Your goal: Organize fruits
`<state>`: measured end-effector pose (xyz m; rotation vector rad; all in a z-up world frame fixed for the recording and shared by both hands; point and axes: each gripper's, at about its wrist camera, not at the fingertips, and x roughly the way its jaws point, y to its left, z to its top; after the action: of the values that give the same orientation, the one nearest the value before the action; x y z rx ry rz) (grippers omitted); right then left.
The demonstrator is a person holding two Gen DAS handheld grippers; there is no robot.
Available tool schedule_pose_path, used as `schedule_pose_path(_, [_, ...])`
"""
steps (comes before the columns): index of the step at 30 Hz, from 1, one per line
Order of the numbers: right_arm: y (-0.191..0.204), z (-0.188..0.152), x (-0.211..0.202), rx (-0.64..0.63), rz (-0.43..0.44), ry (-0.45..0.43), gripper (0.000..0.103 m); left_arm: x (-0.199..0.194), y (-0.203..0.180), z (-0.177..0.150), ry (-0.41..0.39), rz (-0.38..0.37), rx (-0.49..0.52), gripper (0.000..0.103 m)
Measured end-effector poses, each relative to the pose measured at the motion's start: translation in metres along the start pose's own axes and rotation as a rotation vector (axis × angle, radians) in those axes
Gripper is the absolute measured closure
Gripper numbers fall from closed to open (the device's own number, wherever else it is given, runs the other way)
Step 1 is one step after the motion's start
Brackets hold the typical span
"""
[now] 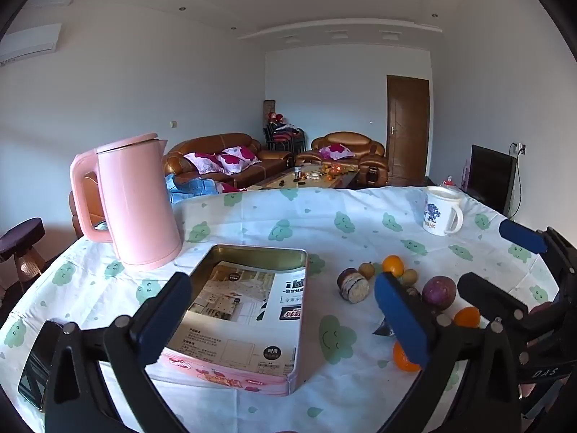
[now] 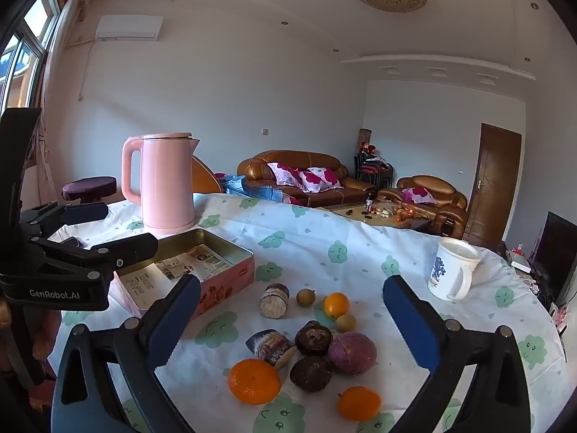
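Fruits clustered mid-table, tin left, mug near right edge.

Both cameras sit low over the counter, angled slightly downward toward the far sofa. The left wrist view hangs close above the tin box; the right wrist view, beside it, hovers near the fruits. Both share box, fruits, kettle and mug.
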<state>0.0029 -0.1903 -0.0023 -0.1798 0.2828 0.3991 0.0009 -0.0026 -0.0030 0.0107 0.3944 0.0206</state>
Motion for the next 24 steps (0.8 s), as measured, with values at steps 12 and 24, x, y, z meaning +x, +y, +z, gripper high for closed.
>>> schedule_pose_path(12, [0.0005, -0.0064, 0.0031, -0.005, -0.008, 0.006, 0.001, -0.002, 0.0006, 0.0024, -0.004, -0.002, -0.01, 0.0])
schedule_pose_path(24, [0.002, -0.0076, 0.0031, -0.003, -0.002, 0.015, 0.001, -0.0043, 0.0008, 0.0016, -0.01, 0.005, 0.007, 0.0])
